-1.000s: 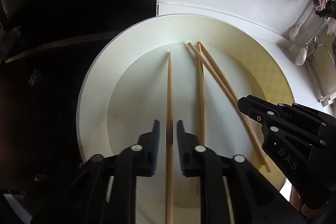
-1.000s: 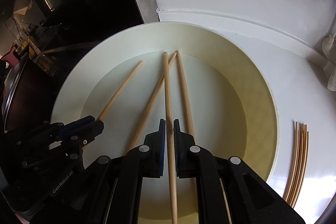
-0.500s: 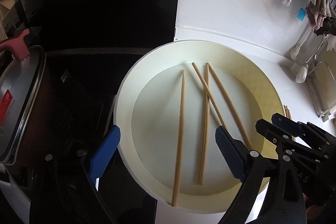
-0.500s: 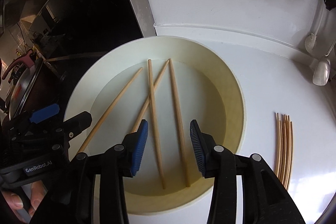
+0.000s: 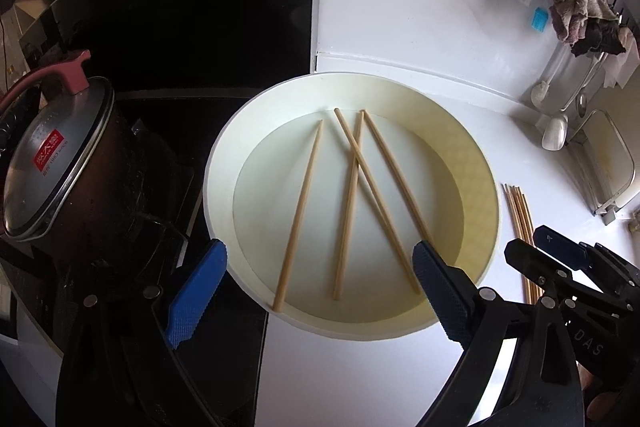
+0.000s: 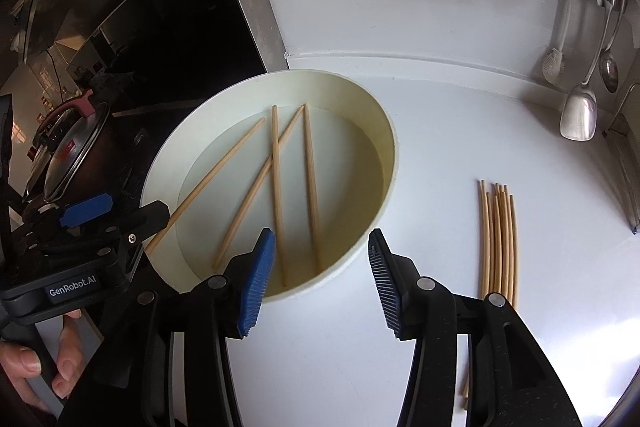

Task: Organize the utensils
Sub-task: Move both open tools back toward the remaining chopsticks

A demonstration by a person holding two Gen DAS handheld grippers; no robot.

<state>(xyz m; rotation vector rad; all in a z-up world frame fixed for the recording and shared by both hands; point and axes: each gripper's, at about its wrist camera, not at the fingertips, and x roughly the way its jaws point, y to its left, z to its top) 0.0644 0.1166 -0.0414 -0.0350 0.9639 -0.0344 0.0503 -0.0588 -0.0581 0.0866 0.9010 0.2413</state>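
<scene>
Several wooden chopsticks [image 5: 299,209] lie loose in a round cream basin [image 5: 476,183] on the white counter; two of them cross. They also show in the right wrist view [image 6: 277,187], in the same basin [image 6: 384,131]. A bundle of chopsticks [image 6: 499,243] lies on the counter right of the basin, also seen in the left wrist view [image 5: 520,223]. My left gripper [image 5: 316,291] is open and empty over the basin's near rim. My right gripper [image 6: 322,283] is open and empty, held back above the near rim.
A dark pot with a metal lid [image 5: 56,155] stands on the black cooktop [image 5: 200,27] left of the basin. Spoons and a brush hang at the right wall [image 6: 580,107]. Rags [image 5: 580,15] hang on a rail at the back right.
Both grippers opened, let go of the chopsticks they held, and drew back up from the basin. The chopsticks now lie loose in the basin.
</scene>
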